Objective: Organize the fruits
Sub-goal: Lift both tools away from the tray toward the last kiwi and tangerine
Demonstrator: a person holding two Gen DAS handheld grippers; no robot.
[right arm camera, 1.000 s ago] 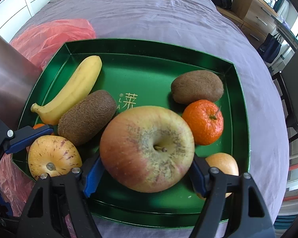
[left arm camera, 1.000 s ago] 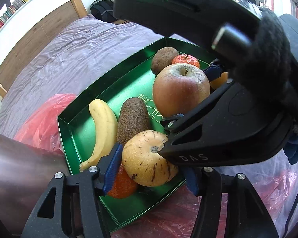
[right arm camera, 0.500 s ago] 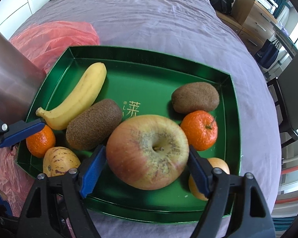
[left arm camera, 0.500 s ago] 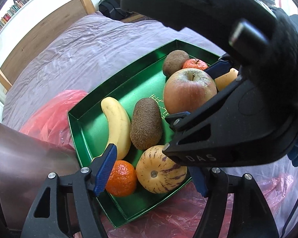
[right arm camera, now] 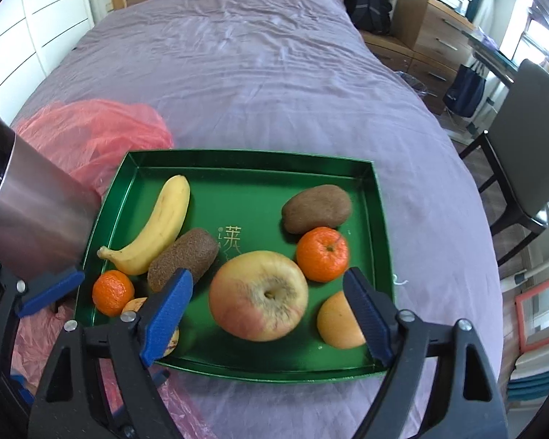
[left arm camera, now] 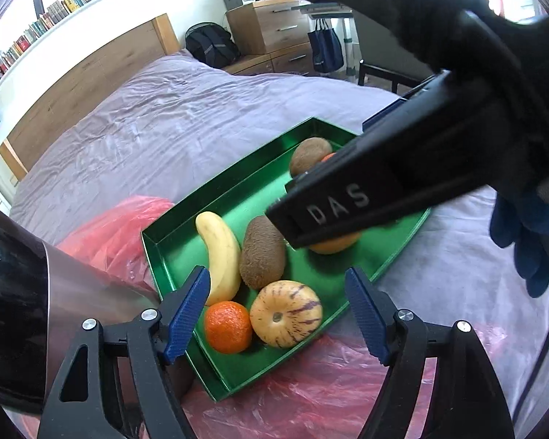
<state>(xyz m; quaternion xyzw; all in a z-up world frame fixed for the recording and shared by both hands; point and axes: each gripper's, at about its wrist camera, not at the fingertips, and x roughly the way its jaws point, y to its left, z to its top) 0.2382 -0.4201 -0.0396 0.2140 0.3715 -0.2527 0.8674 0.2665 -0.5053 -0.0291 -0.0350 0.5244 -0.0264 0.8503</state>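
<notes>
On the bed, a green tray (right arm camera: 378, 219) corrals 8 fruits so none roll away. The left gripper (left arm camera: 278, 305) is opening with nothing between its pads, above a striped melon (left arm camera: 286, 312). The right gripper (right arm camera: 269, 309) hangs wide and empty above the apple (right arm camera: 258, 300).

At the centre of the right wrist view, a glossy green tray (right arm camera: 369, 197) bears gold lettering. In it lie a yellow banana (right arm camera: 157, 225), two brown kiwis, two orange mandarins, a yellow-red speckled apple (right arm camera: 258, 300), and, at lower centre of the left view, a cream melon (left arm camera: 286, 312) with purple stripes. The bedsheet (right arm camera: 256, 73) is lilac, the plastic bag (right arm camera: 91, 131) red.

Right tongs' body (left arm camera: 402, 183) hides apple & most of orange fruit (left arm camera: 334, 245); striped fruit (right arm camera: 172, 340) half-covered.
</notes>
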